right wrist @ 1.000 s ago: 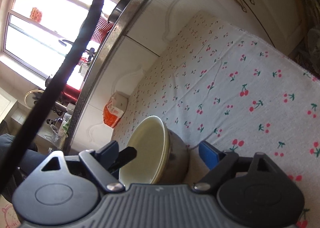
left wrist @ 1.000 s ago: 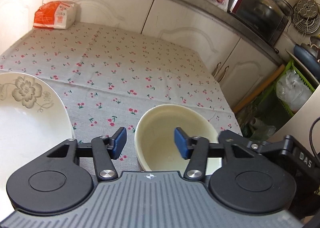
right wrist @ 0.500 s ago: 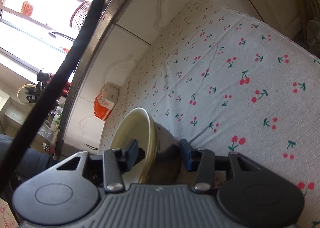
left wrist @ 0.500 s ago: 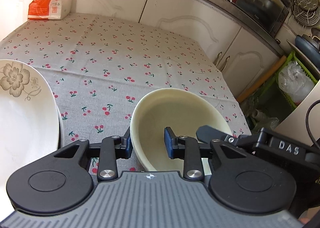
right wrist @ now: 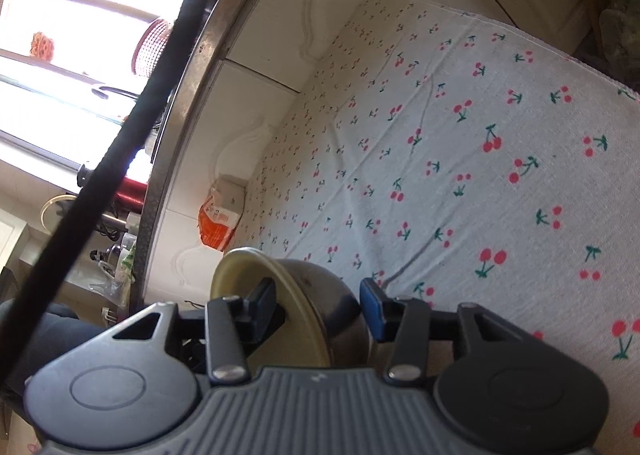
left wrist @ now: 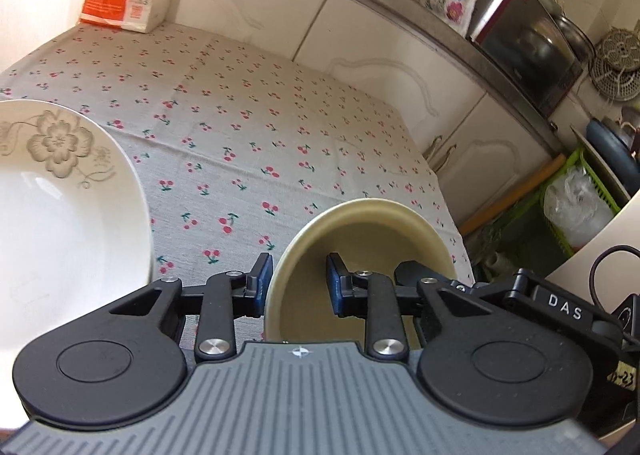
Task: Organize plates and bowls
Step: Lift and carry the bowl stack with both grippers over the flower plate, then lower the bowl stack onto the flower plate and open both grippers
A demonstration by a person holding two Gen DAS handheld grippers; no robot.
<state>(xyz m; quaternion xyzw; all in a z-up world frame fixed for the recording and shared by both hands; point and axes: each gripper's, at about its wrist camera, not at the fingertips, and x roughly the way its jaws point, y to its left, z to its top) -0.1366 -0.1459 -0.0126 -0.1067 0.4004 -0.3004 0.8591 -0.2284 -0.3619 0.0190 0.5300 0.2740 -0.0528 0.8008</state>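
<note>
A cream bowl (left wrist: 360,231) sits near the right front of the cherry-print tablecloth (left wrist: 240,115). My left gripper (left wrist: 298,283) straddles the bowl's left rim with its jaws closing: the outer pad lies against the wall and the inner pad is inside the bowl. My right gripper (right wrist: 318,305) is shut on the bowl (right wrist: 312,287) at the opposite side, with one finger inside and the blue pad on the dark outer wall. One of its fingers (left wrist: 412,275) shows inside the bowl in the left wrist view. A white plate (left wrist: 60,215) with a grey flower lies to the left.
An orange and white packet (left wrist: 128,5) leans on the cabinet doors at the cloth's far end. The counter above holds a microwave (left wrist: 528,39). A green basket (left wrist: 576,191) stands beyond the table's right edge. A black cable (right wrist: 132,127) crosses the right wrist view.
Both grippers narrowed from wide open onto the bowl's wall, one at each side. The left gripper shifted so that its pads straddle the left rim.
</note>
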